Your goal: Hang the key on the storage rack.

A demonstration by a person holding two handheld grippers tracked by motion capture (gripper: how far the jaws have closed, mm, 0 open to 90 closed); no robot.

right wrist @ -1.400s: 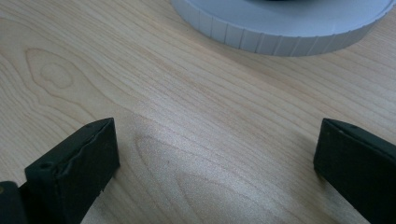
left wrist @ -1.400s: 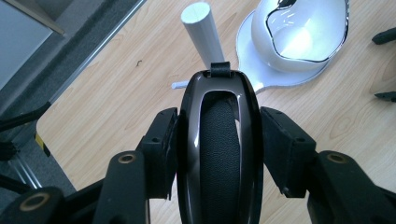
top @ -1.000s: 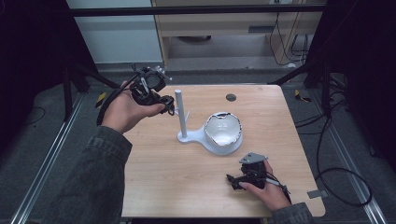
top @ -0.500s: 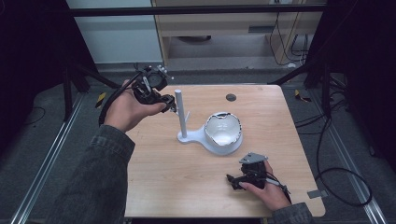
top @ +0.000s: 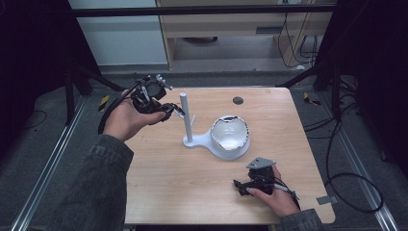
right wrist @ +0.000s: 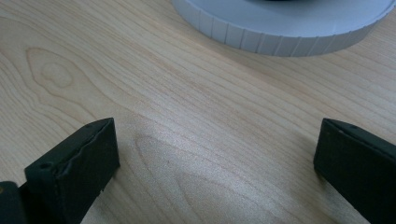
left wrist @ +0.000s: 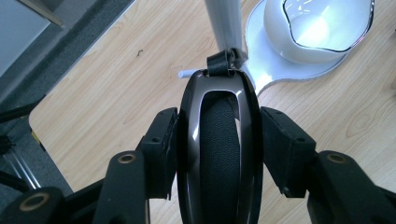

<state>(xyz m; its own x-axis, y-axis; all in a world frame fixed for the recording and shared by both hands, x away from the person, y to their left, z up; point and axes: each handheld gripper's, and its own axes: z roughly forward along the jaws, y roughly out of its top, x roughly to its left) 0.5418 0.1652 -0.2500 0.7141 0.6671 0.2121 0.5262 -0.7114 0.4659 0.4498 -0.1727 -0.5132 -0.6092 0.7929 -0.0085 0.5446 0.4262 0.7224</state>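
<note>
Left tongs (left wrist: 219, 135) gripped the earcup (left wrist: 217, 154) beside the stand's post (top: 186, 118), its nine o'clock, hanging undone; right tongs (right wrist: 215, 154) rested wide on the table (top: 183, 192).

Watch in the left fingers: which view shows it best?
The left gripper view: the watch sits edge-on between the fingers, its strap loop near the white post. The high view gives just a small dark shape at the left gripper.
</note>
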